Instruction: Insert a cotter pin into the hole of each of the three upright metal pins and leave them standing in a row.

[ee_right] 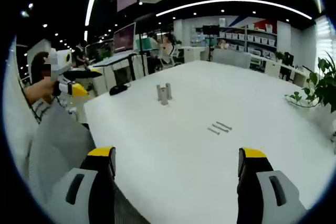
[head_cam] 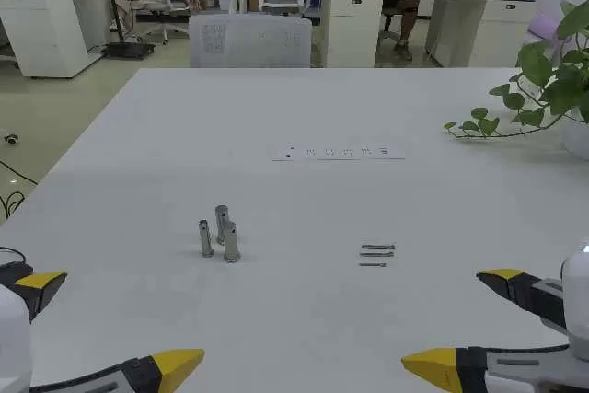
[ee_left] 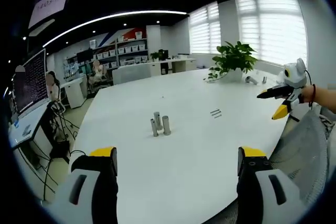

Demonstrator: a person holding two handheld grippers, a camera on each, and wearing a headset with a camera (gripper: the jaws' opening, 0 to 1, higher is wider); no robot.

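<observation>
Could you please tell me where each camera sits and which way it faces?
Head view: on the headset, looking forward and down at the white table, three upright grey metal pins and three thin cotter pins; the left gripper and right gripper, both open, flank the bottom.
Left gripper view: on the left gripper, facing across the table; own jaws below, right gripper at right.
Right gripper view: on the right gripper, facing across; own jaws below, left gripper at left.
All share the pins.
</observation>
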